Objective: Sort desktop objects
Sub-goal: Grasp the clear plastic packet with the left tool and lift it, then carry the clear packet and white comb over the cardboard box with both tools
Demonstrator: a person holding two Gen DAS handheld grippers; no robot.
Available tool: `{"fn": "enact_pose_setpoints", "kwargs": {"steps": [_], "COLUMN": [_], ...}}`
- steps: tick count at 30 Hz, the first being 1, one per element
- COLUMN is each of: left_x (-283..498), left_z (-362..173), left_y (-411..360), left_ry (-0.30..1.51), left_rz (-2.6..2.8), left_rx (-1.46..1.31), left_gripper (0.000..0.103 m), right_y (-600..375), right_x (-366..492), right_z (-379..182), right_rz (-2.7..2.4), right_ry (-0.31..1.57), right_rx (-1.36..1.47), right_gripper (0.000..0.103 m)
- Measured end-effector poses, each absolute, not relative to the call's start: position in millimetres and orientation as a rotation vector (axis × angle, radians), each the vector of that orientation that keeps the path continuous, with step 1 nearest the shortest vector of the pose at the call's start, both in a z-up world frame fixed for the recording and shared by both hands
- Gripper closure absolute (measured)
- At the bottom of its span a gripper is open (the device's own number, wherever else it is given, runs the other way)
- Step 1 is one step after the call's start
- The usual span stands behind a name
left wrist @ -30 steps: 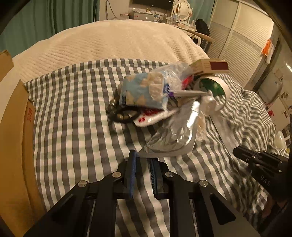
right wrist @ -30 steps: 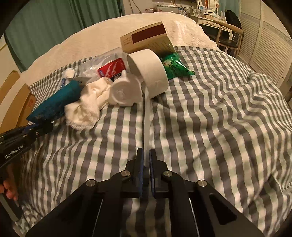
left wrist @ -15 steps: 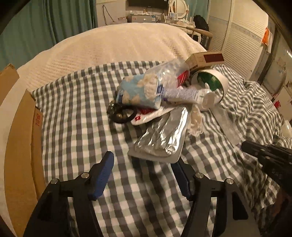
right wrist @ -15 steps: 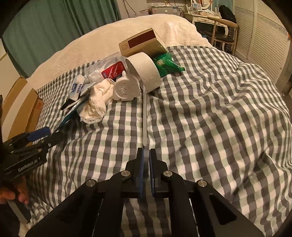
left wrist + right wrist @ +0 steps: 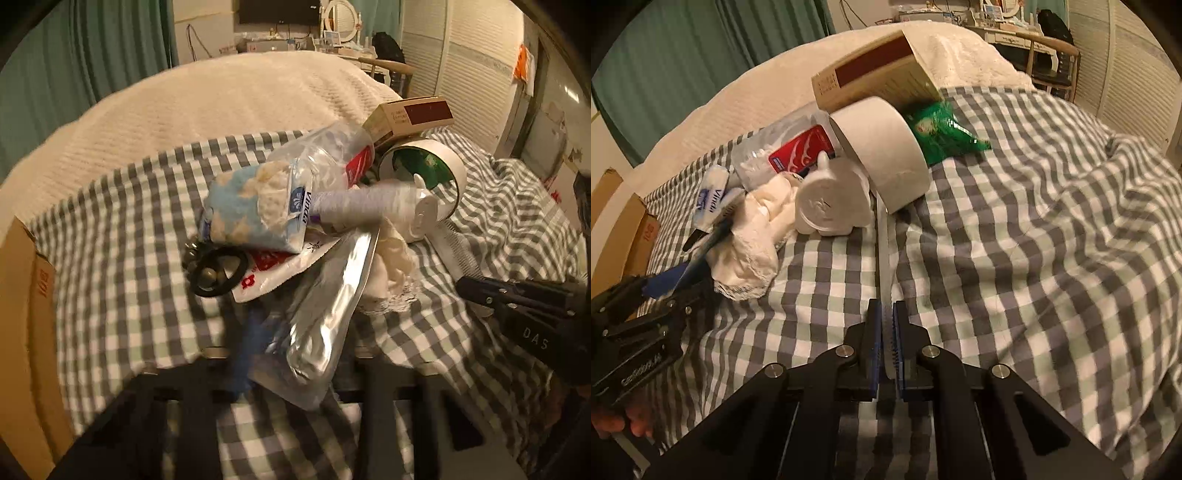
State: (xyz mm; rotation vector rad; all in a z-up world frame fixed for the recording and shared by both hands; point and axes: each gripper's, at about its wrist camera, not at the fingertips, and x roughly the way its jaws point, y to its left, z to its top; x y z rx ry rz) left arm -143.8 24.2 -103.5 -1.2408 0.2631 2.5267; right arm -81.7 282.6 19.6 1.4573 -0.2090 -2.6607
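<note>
A pile of objects lies on the checked sheet [image 5: 122, 258]. A silver foil pouch [image 5: 325, 317] reaches toward me in the left wrist view, its near end between the blurred fingers of my left gripper [image 5: 291, 373]. The left gripper also shows in the right wrist view [image 5: 665, 288]. My right gripper [image 5: 887, 332] is shut on the loose end of the white tape strip [image 5: 882, 258], which runs back to the tape roll [image 5: 882, 151]. The roll also shows in the left wrist view [image 5: 439, 166].
The pile holds a blue fluffy pack [image 5: 255, 206], a black ring [image 5: 218, 273], a red-and-white packet [image 5: 269, 273], a white cloth [image 5: 750, 240], a white bottle [image 5: 827, 206], a green bag [image 5: 945, 133] and a brown box [image 5: 875, 77]. Cardboard [image 5: 22, 332] stands at the left.
My left gripper opened, moved forward to the foil pouch and is closing around its near end. My right gripper has kept hold of the tape strip.
</note>
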Motion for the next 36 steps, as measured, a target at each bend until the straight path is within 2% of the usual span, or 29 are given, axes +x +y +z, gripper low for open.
{"fn": "enact_pose_setpoints", "kwargs": {"steps": [7, 15, 19, 28, 36], "left_x": [-140, -143, -142, -139, -128], "left_z": [-94, -95, -94, -88, -80], "left_y": [11, 0, 2, 7, 0], "left_ry": [0.164, 0.041, 0.028, 0.026, -0.002], "left_rz": [2.511, 2.479, 2.468, 2.464, 2.471], "left_rx": [-1.295, -1.356, -1.356, -1.324, -1.275], "left_gripper": [0.086, 0.086, 0.086, 0.09, 0.094], "right_y": [278, 281, 283, 274, 281], "right_x": [-75, -65, -73, -79, -62], "right_z": [21, 24, 23, 20, 33], "right_rz": [-2.655, -2.64, -2.638, -2.644, -2.646], "right_ry": [-0.174, -0.253, -0.279, -0.159, -0.212], "right_rx": [1.484, 1.488, 1.481, 1.47, 1.478], "right_gripper": [0.097, 0.097, 0.097, 0.099, 0.1]}}
